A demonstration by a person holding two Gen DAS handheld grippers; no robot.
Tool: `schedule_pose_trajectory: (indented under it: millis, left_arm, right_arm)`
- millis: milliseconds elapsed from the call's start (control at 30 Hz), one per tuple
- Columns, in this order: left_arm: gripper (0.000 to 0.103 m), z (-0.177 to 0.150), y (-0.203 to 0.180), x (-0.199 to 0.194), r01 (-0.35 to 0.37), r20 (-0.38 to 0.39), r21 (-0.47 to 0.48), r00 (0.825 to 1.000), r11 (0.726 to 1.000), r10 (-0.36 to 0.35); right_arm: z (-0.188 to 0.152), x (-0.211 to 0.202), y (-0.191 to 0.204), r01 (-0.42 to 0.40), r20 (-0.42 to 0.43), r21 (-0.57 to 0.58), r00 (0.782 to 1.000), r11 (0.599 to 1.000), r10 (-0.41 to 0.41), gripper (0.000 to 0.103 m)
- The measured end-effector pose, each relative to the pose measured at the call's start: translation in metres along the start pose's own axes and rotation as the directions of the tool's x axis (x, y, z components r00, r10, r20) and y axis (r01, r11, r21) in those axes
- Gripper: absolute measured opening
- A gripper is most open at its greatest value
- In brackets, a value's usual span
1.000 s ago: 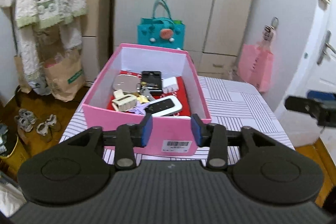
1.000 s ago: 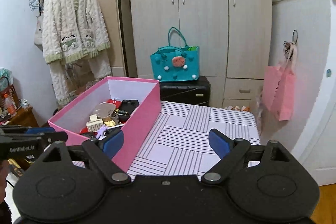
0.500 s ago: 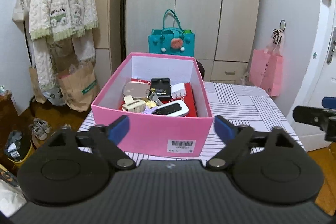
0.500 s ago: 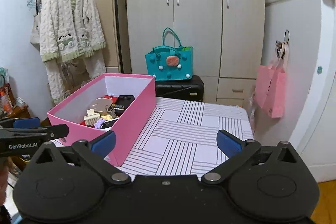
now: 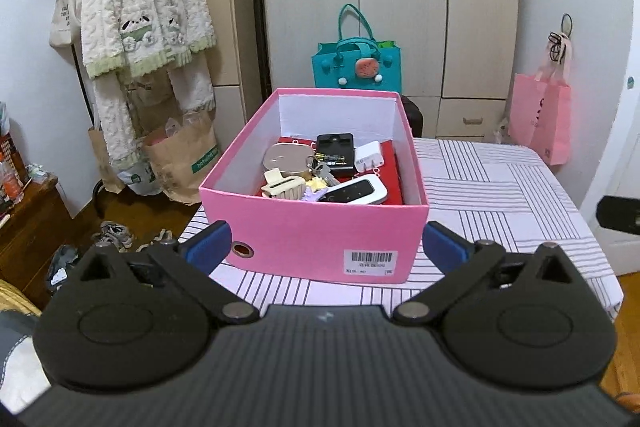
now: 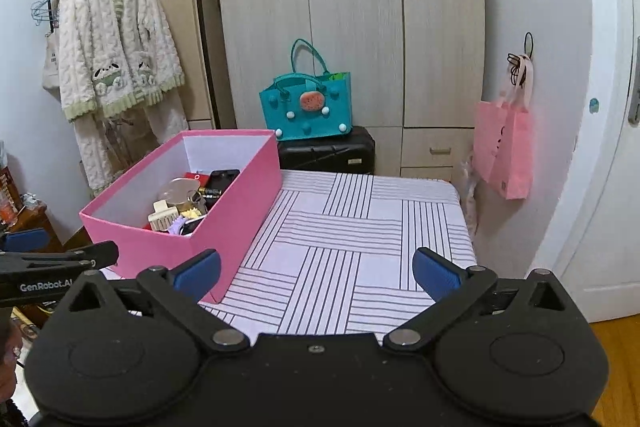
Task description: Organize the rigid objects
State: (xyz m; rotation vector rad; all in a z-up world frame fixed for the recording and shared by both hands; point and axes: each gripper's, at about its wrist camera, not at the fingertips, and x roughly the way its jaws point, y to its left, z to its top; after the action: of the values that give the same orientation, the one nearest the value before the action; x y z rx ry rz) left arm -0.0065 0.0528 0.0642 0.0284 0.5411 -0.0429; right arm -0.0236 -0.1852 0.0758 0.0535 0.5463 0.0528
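- A fluffy cream-and-green knitted cardigan [image 5: 144, 7] hangs on a black clothes rail at the far left, with a brown paper carrier bag [image 5: 182, 163] on the floor below it.
- The left gripper [image 5: 326, 247], black with blue pads, has just been opening and now stands wide, nothing between its pads; it sits just in front of the box's near wall.
- The open pink cardboard box [image 5: 312, 239] stands on the left part of the white cloth-covered table with grey stripes [image 6: 360, 227]. Inside lie a beige oval case [image 5: 286, 159], a black rectangular device [image 5: 335, 153], a white plug adapter [image 5: 369, 157], a white-and-black pocket router [image 5: 354, 191] and a cream claw hair clip [image 5: 282, 185].
- A teal felt tote bag [image 6: 306, 111] rests on a black suitcase [image 6: 326, 153] behind the table.
- The right gripper [image 6: 316, 271] is spread wide and empty over bare tablecloth, right of the box.
- A pink paper bag [image 6: 506, 151] hangs on the wall at right.
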Motion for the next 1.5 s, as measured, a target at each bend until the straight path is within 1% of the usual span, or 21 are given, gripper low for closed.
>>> schedule_pose_trajectory:
  millis: [167,267,533,667,800,1067,1200,1500]
  left_arm:
    - [0.103,-0.005,-0.003,-0.005,0.002,0.006,-0.001,1.000,1.000,-0.002]
    - [0.103,-0.008,-0.005,-0.006,-0.002,0.007,0.005,1.000,1.000,0.002]
    - [0.103,-0.020,-0.010,-0.007,-0.010,0.025,0.027,1.000,1.000,0.009]
    - [0.103,-0.025,-0.012,-0.007,-0.007,0.021,0.033,1.000,0.999,0.006]
    - [0.103,-0.028,-0.012,-0.009,0.001,0.026,0.033,1.000,0.999,-0.002]
    - [0.103,-0.030,-0.008,-0.012,0.004,0.038,0.008,0.999,1.000,-0.005]
    - [0.103,-0.031,-0.008,-0.011,-0.011,0.043,0.014,0.999,1.000,0.011]
    - [0.103,-0.034,-0.011,-0.012,-0.008,0.060,0.020,0.998,1.000,0.007]
  right_arm:
    - [-0.006,-0.004,0.006,0.021,0.025,-0.027,0.999,0.999,-0.020,0.103]
    - [-0.008,-0.007,0.006,0.015,0.031,-0.026,0.999,1.000,-0.014,0.103]
    - [-0.022,-0.016,0.004,0.050,0.112,-0.024,0.993,0.998,-0.047,0.103]
    - [-0.027,-0.018,0.007,0.056,0.130,-0.041,0.990,0.998,-0.050,0.103]
    - [-0.031,-0.019,0.010,0.052,0.140,-0.054,0.989,0.997,-0.044,0.103]
    - [-0.034,-0.011,0.011,0.057,0.129,-0.052,0.990,0.997,-0.050,0.103]
    - [-0.035,-0.009,0.011,0.064,0.125,-0.045,0.991,0.997,-0.058,0.103]
    - [-0.037,-0.010,0.009,0.063,0.134,-0.044,0.989,0.997,-0.057,0.103]
